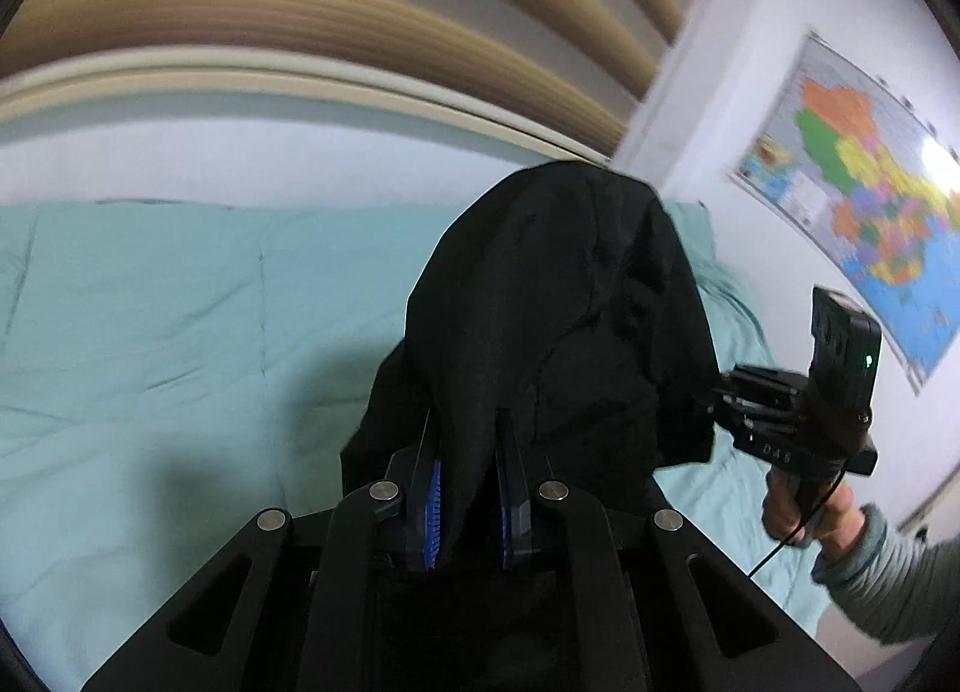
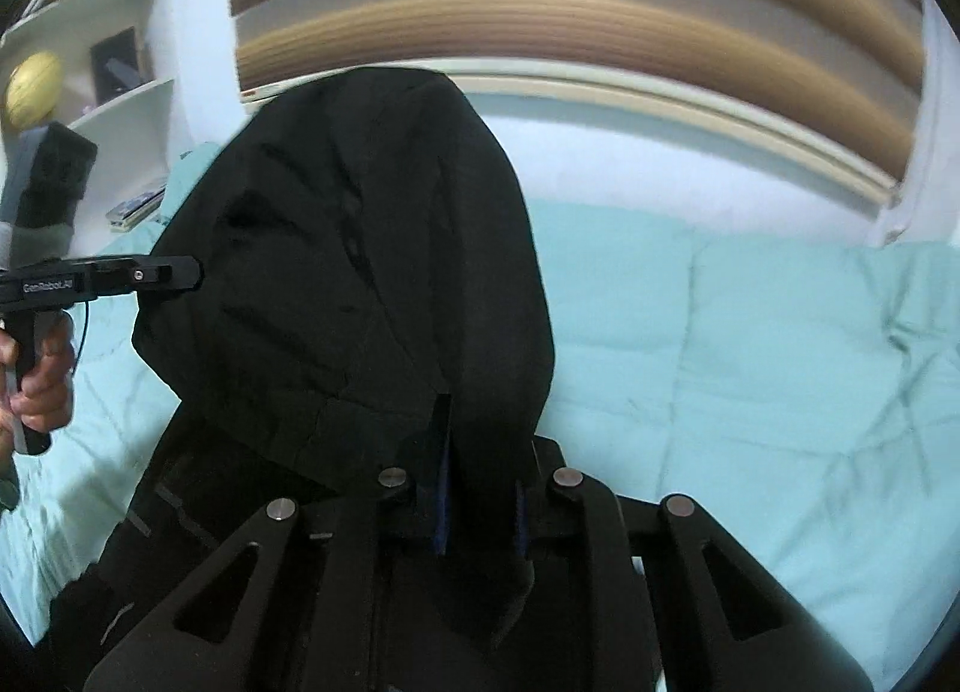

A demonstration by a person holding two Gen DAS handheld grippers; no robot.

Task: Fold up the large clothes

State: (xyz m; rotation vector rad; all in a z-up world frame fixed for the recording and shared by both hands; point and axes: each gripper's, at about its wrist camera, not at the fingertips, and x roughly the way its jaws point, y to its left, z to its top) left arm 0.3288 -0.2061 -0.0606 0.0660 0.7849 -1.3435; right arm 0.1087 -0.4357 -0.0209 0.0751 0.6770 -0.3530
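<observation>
**A:** Item, step in hand?

**B:** Black garment (image 1: pixel 558 302), large, lifted clear above the teal quilt (image 1: pixel 180 332) on the bed. I judge this the lift-and-spread step, ahead of any fold.

**A:** Item, my grippers?

**B:** Left gripper (image 1: pixel 468 488): jaws pressed nearly together, pinching a bunched fold of the garment between the blue pads (image 1: pixel 433 503). Right gripper (image 2: pixel 480 512): likewise clamped on black cloth, which drapes over its fingers.

**A:** Item, next move?

**B:** My judgement: draw my two hands apart to stretch the held edge, then lower it flat onto the quilt. Risk: cloth is bunched, may land creased.
</observation>
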